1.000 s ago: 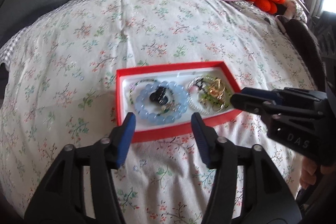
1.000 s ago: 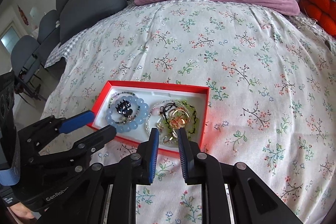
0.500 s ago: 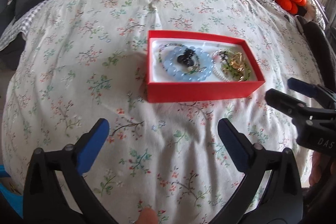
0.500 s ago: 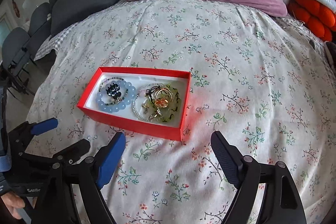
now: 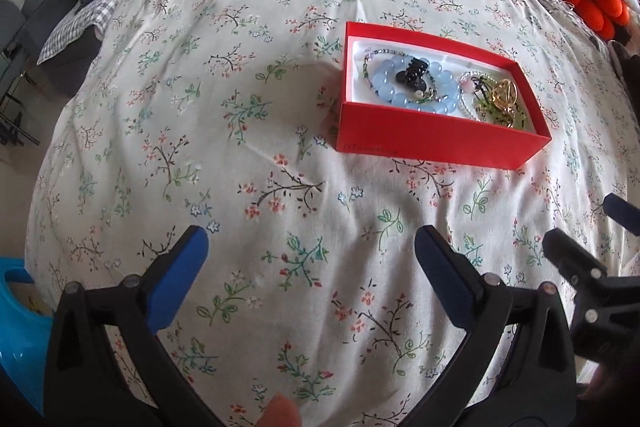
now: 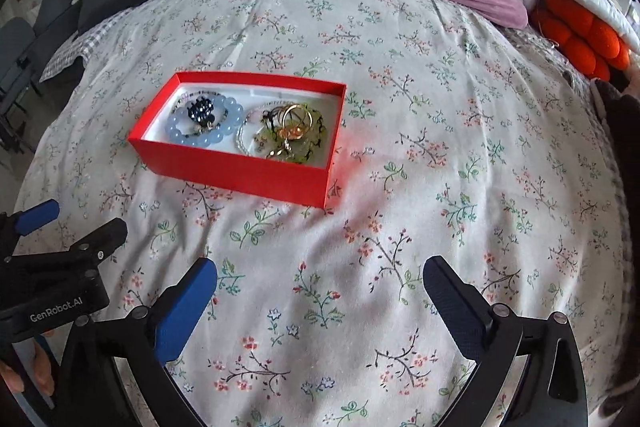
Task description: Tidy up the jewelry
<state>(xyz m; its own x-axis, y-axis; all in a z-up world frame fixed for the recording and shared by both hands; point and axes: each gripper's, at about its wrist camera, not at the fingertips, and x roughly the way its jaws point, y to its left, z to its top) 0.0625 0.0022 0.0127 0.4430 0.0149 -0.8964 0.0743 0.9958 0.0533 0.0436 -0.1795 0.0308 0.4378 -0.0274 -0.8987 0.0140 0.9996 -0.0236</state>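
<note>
I've got the left gripper (image 5: 310, 251) wide apart and empty, the right gripper (image 6: 320, 281) still opening on nothing, red box (image 6: 240, 169) ahead of both.

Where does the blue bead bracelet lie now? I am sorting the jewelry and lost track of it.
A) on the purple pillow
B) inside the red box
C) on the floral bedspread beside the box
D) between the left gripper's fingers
B: the blue bead bracelet lies inside the red box, next to the tangle of gold and green pieces.
</note>
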